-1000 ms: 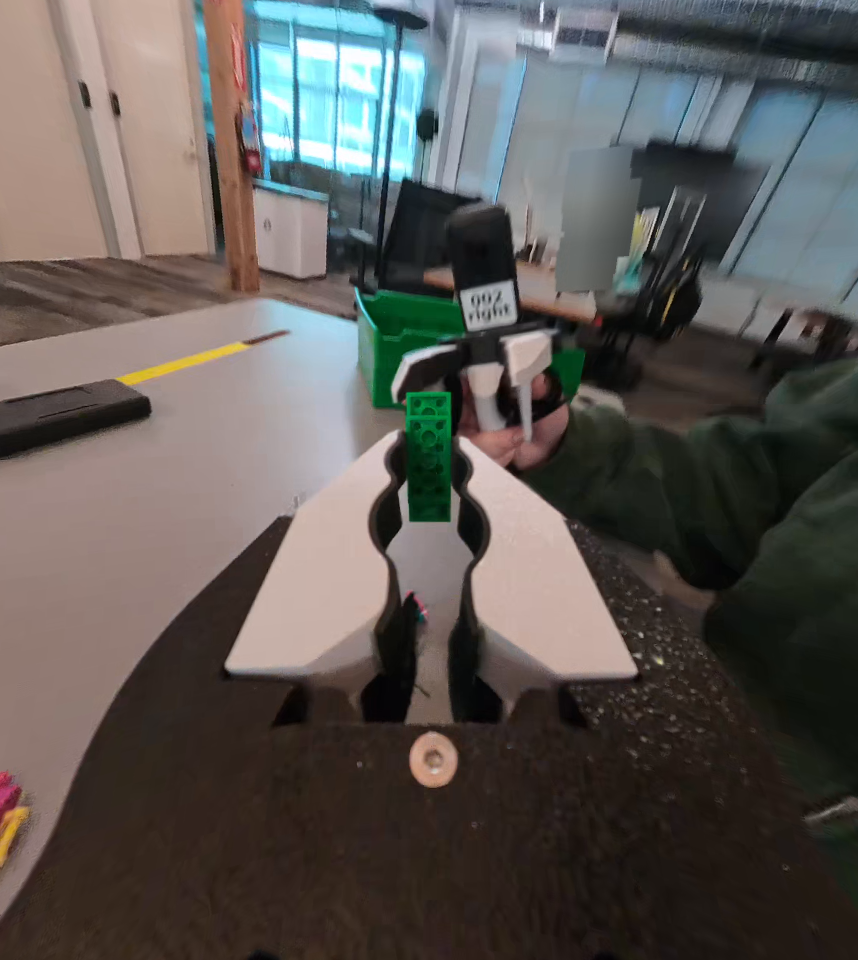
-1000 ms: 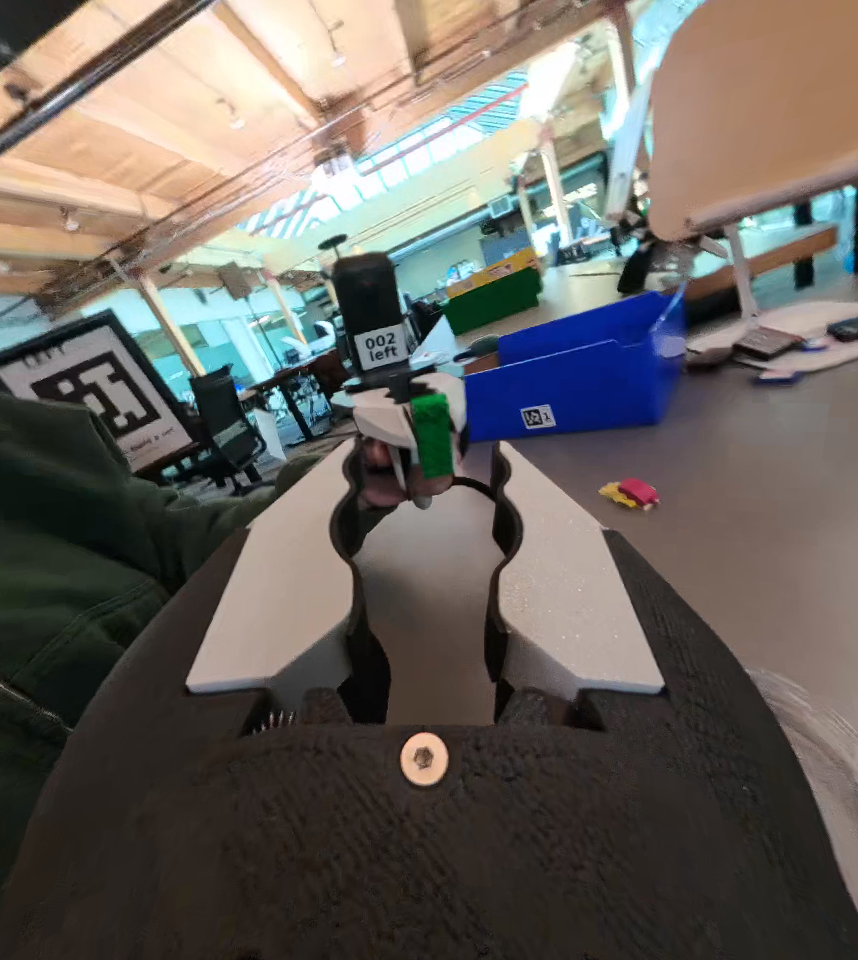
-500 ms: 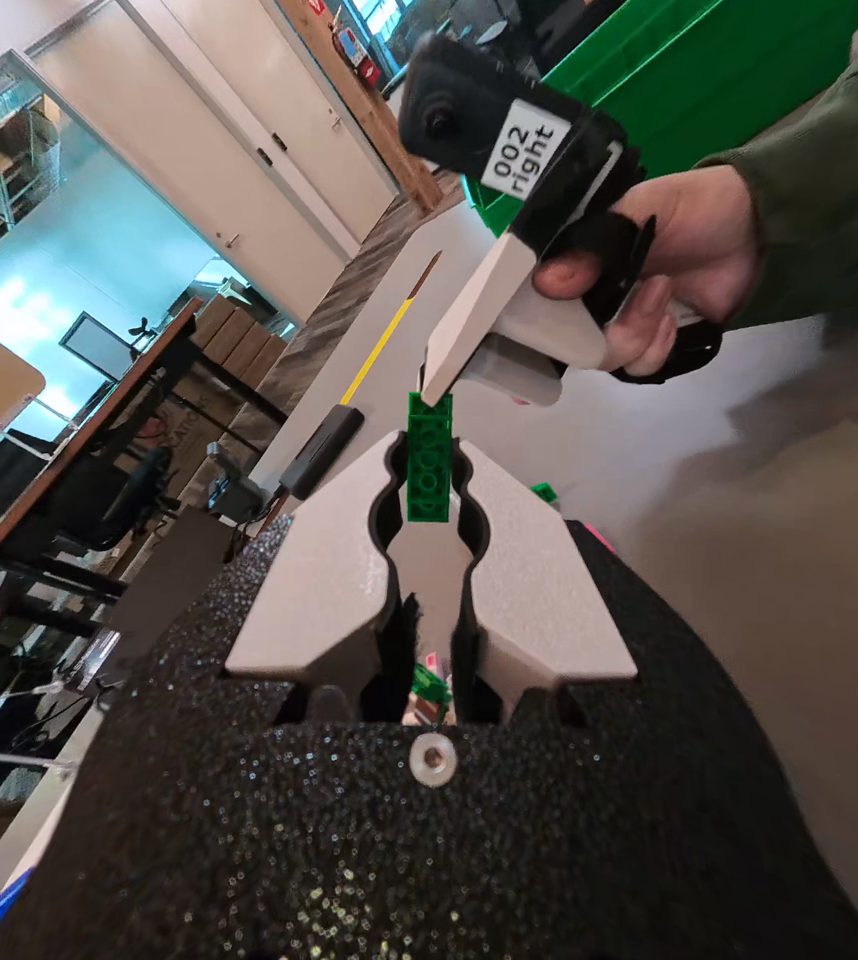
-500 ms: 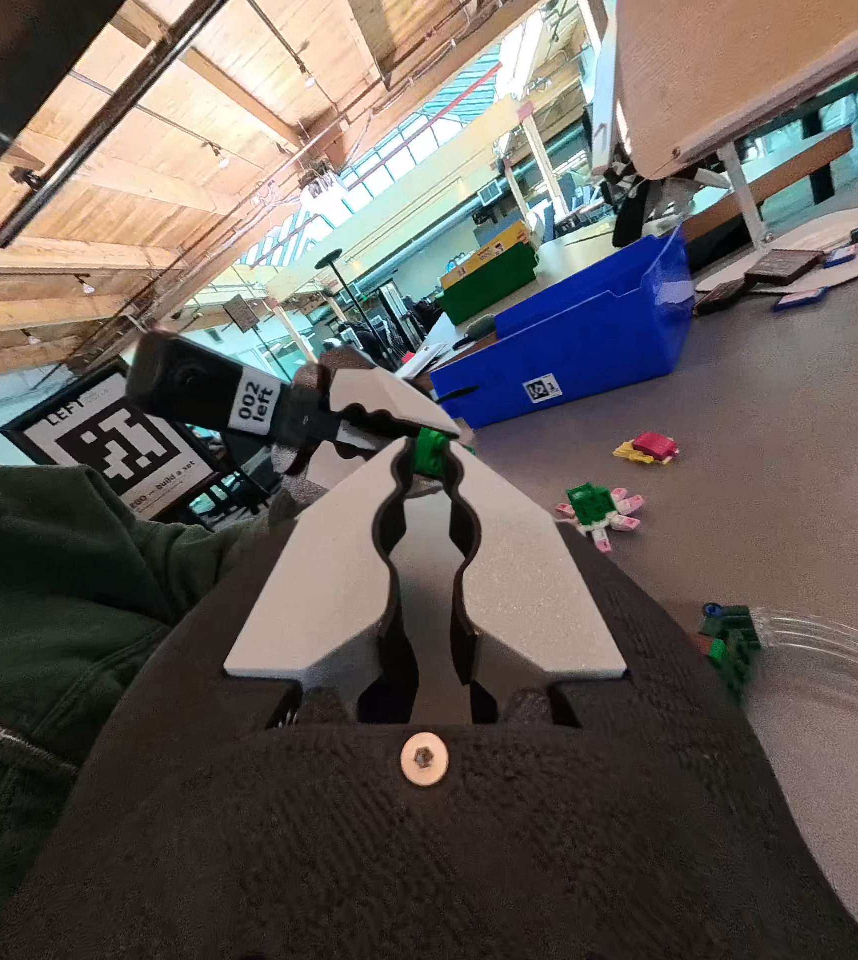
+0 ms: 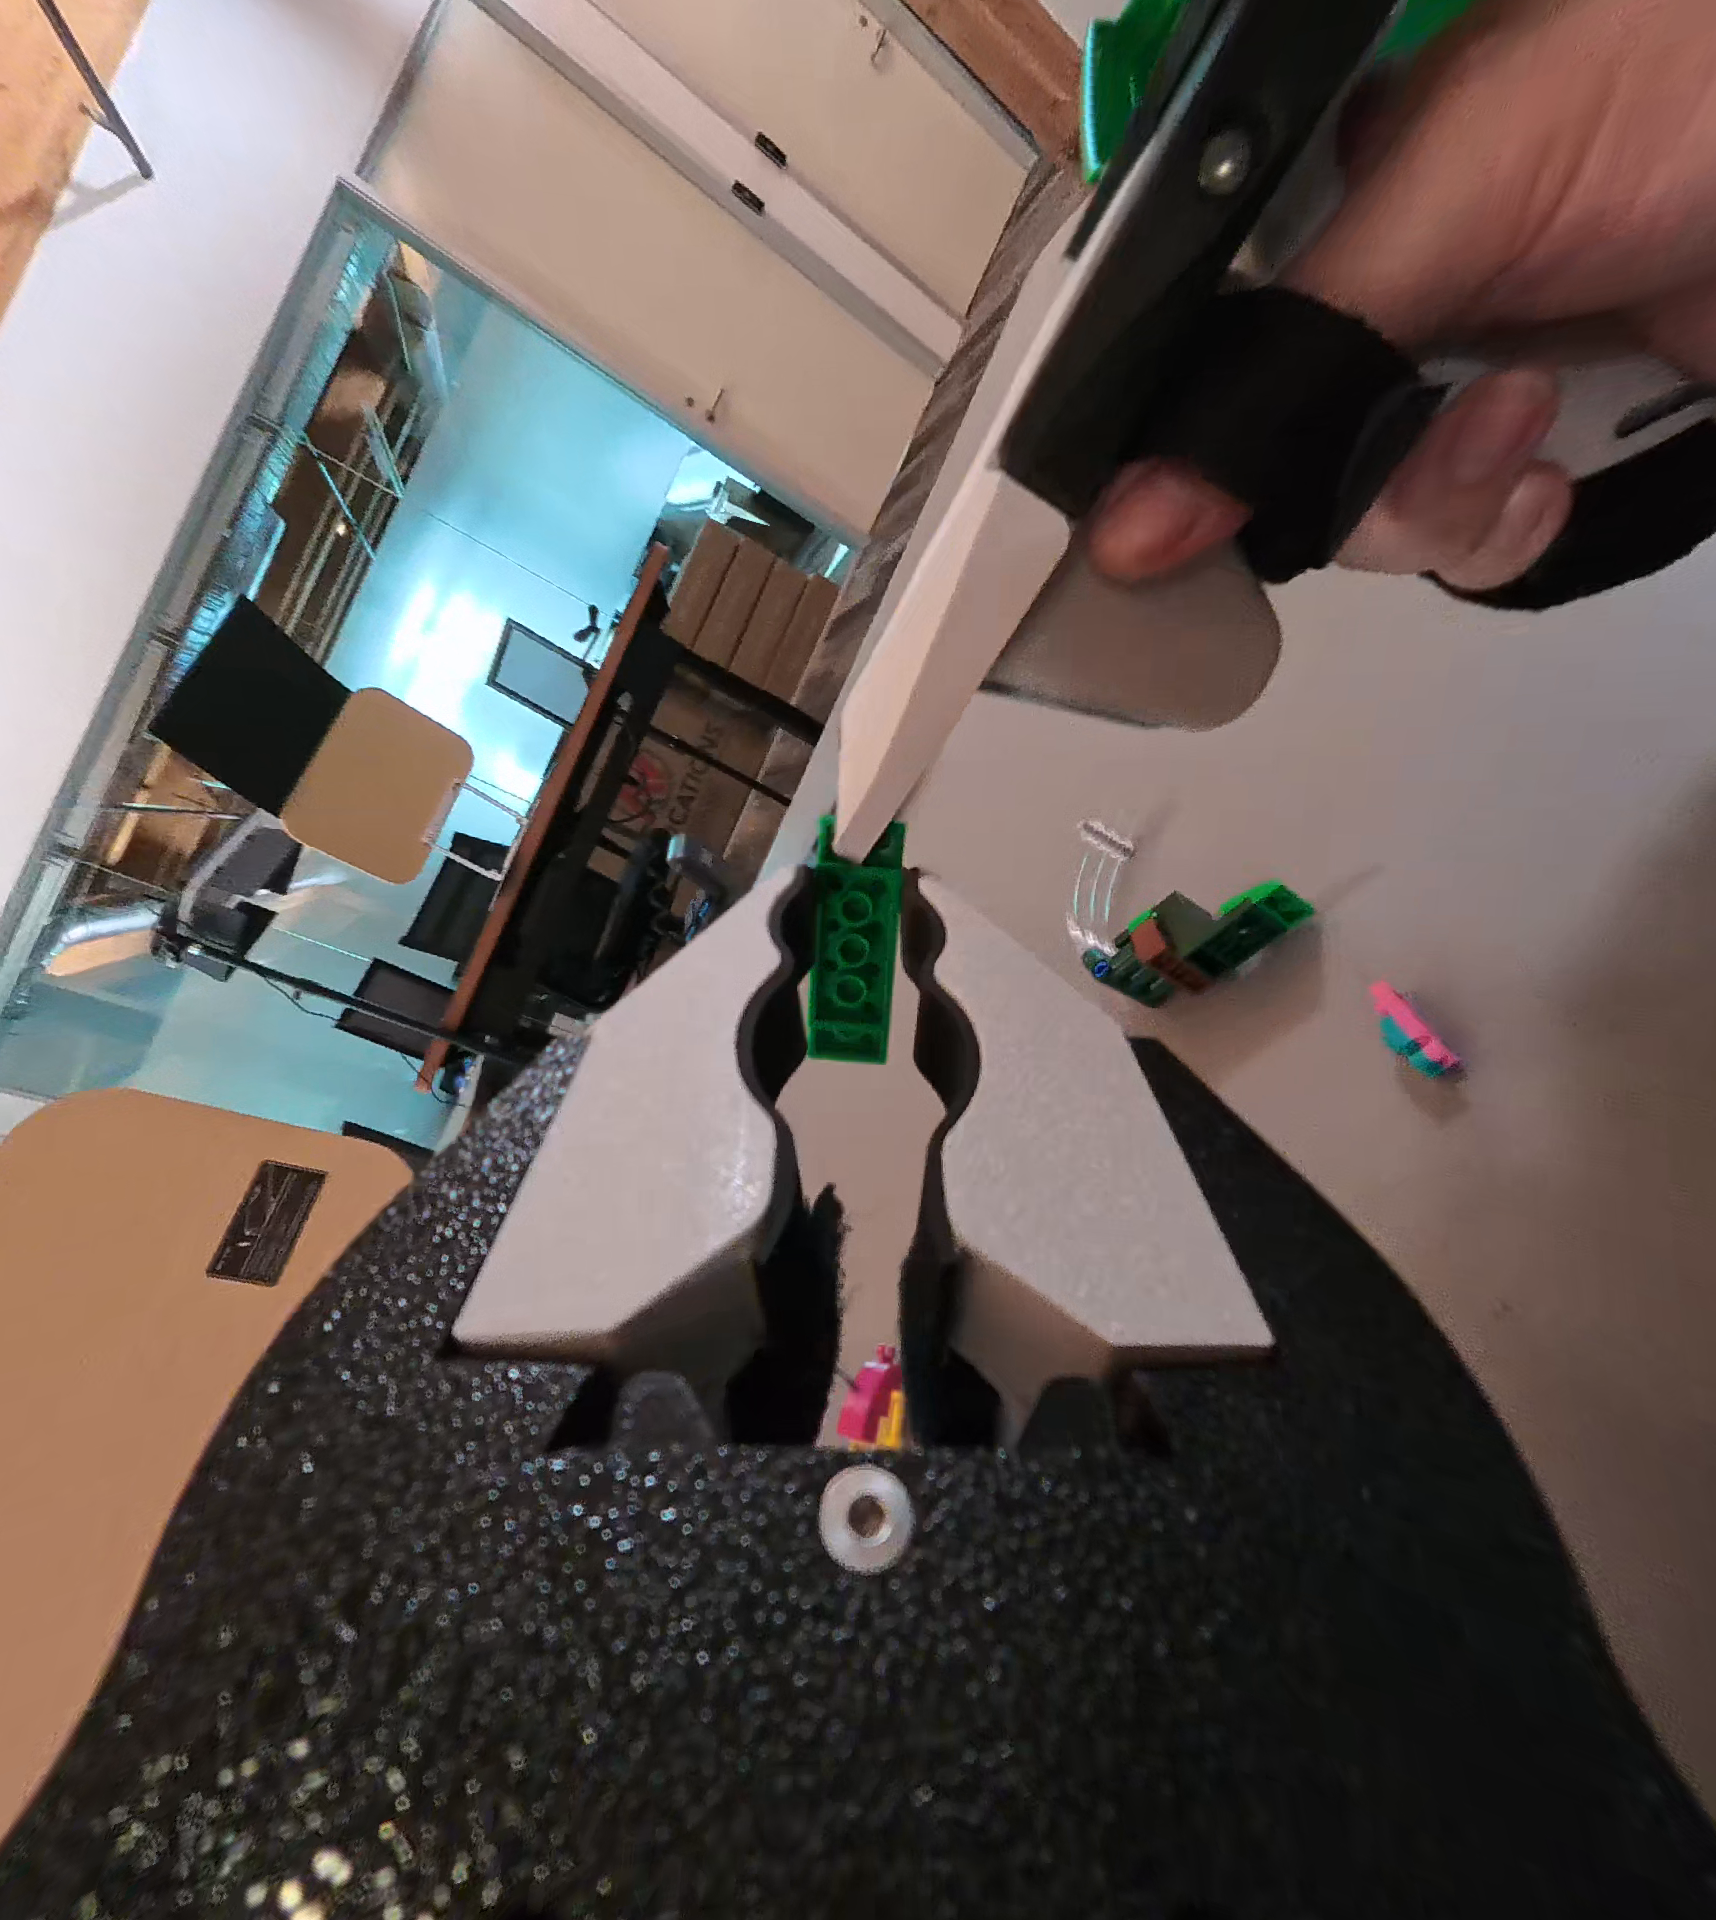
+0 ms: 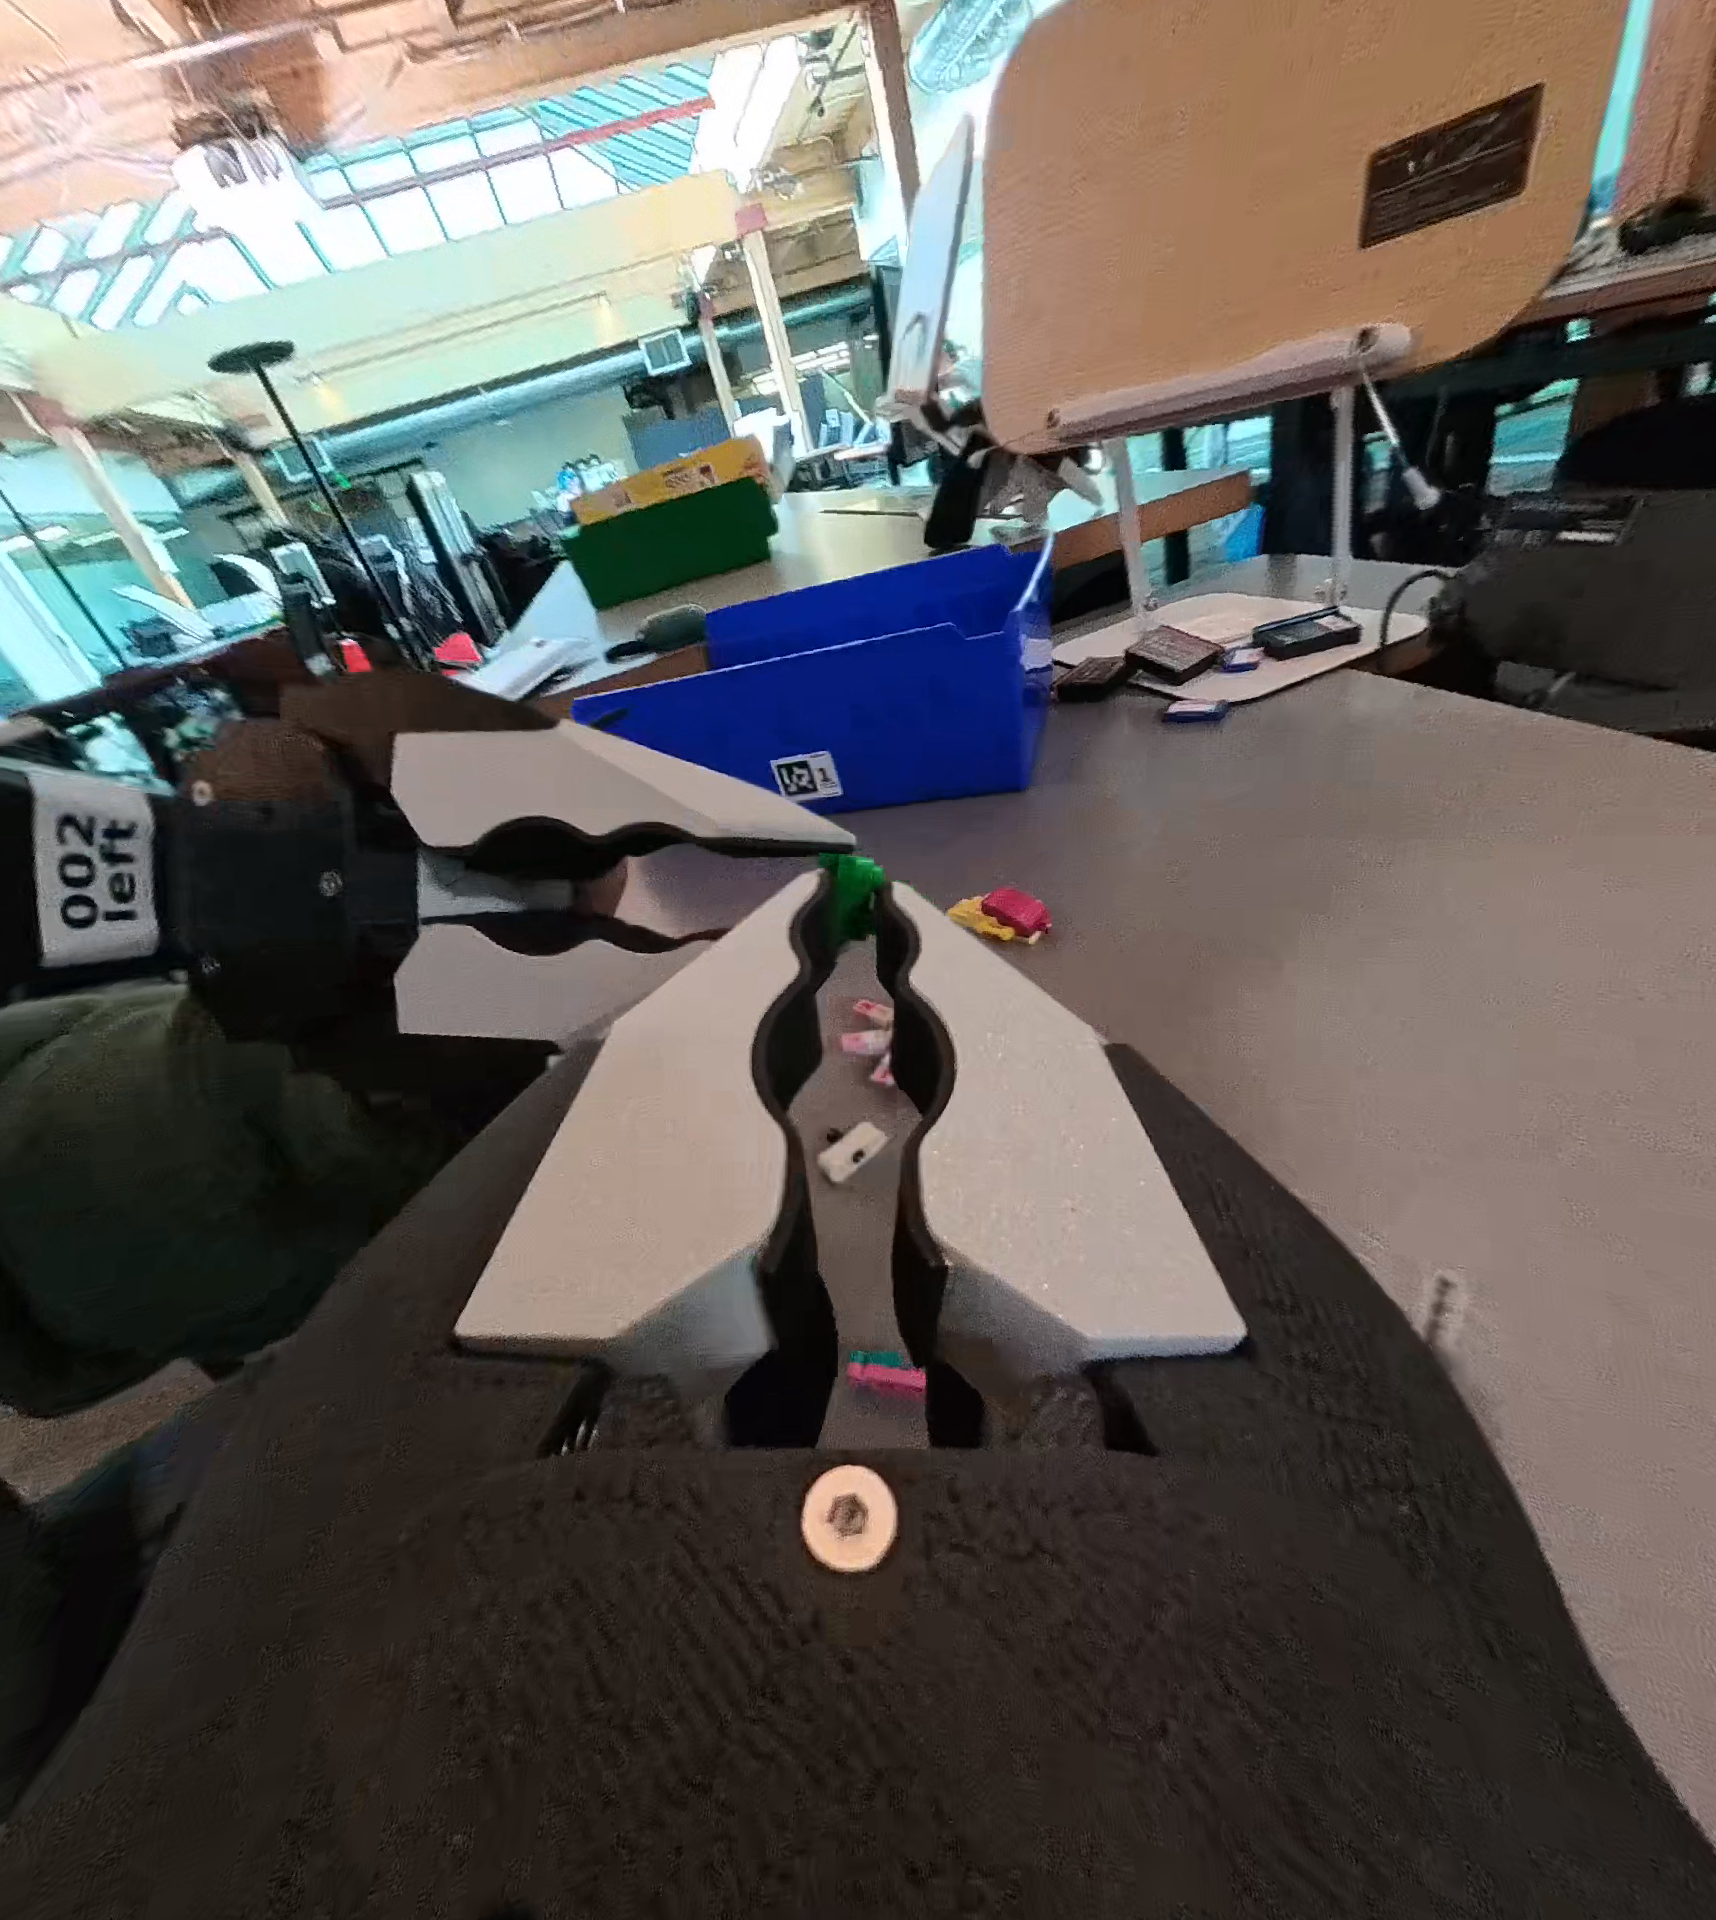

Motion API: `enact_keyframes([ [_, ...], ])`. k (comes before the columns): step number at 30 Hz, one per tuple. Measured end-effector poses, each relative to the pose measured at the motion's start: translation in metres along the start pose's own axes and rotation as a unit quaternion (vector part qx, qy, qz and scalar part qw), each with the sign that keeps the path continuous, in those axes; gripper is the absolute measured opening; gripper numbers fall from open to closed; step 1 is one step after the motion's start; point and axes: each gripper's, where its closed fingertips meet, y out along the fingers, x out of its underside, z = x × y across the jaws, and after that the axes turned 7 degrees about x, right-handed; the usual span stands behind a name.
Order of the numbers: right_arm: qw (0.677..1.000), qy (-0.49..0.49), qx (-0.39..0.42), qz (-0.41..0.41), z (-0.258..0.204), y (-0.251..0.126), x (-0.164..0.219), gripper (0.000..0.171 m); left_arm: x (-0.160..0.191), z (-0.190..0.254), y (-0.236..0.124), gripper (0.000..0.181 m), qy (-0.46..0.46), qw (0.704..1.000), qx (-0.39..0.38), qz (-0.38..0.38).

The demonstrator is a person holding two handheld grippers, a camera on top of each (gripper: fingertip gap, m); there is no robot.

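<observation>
Left hand-held gripper (image 5: 856, 935): clenched on a green studded brick (image 5: 852, 961), which stands lengthwise between its tips with the far end sticking out past them.
Right hand-held gripper (image 6: 852, 899): its tips are pinched on the same brick's far end (image 6: 850, 896); in the left wrist view its white finger (image 5: 937, 665) comes down at a slant and touches the top of the brick.
Brick's place: held in the air above the grey desk (image 6: 1353, 935), shared by both grippers, touching nothing else.
Near the brick: a green and brown brick cluster (image 5: 1197, 940) lies on the desk to the right of it in the left wrist view, with a pink and teal piece (image 5: 1415, 1044) farther right.
Beyond the brick: a yellow and magenta piece (image 6: 1001, 914) lies just past it, and a blue bin (image 6: 833, 717) stands farther back.
Below the brick: small pink pieces (image 6: 866, 1039) and a white piece (image 6: 849, 1153) lie loose on the desk.
Progress: both grippers grip one brick; nothing shows it joined to any other piece.
</observation>
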Motion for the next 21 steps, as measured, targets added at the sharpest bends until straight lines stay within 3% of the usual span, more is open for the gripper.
enact_keyframes([
  [1, 1.000, -0.013, 0.006, -0.002, -0.001, 0.001, 0.001, 0.005, 0.000, 0.000, -0.002, 0.018, -0.001, 1.000, 0.000, 0.005],
  [3, 0.998, -0.036, 0.055, -0.014, 0.011, 0.002, 0.007, 0.004, 0.003, 0.002, -0.006, 0.013, -0.004, 1.000, 0.003, 0.009],
  [5, 0.990, -0.015, 0.143, -0.005, 0.058, -0.015, 0.002, 0.005, -0.012, -0.002, -0.026, 0.013, -0.003, 0.998, -0.009, 0.066],
  [8, 0.994, 0.054, 0.077, 0.046, 0.057, -0.027, -0.017, 0.004, -0.001, -0.023, -0.044, 0.014, -0.046, 0.997, -0.014, 0.066],
  [11, 0.999, 0.034, 0.026, 0.019, 0.031, -0.012, -0.006, 0.005, 0.007, -0.022, -0.042, 0.014, -0.125, 0.987, 0.013, 0.099],
  [15, 0.999, 0.033, 0.014, 0.032, 0.030, -0.014, -0.008, 0.005, 0.025, -0.050, -0.052, 0.013, -0.219, 0.968, -0.006, 0.122],
  [18, 0.999, 0.035, 0.011, 0.032, 0.032, -0.012, -0.004, 0.005, 0.063, -0.093, -0.067, 0.014, -0.367, 0.922, -0.004, 0.125],
  [21, 0.999, 0.035, 0.005, 0.027, 0.031, -0.008, 0.001, 0.005, 0.147, -0.143, -0.085, 0.015, -0.477, 0.878, -0.048, 0.019],
])
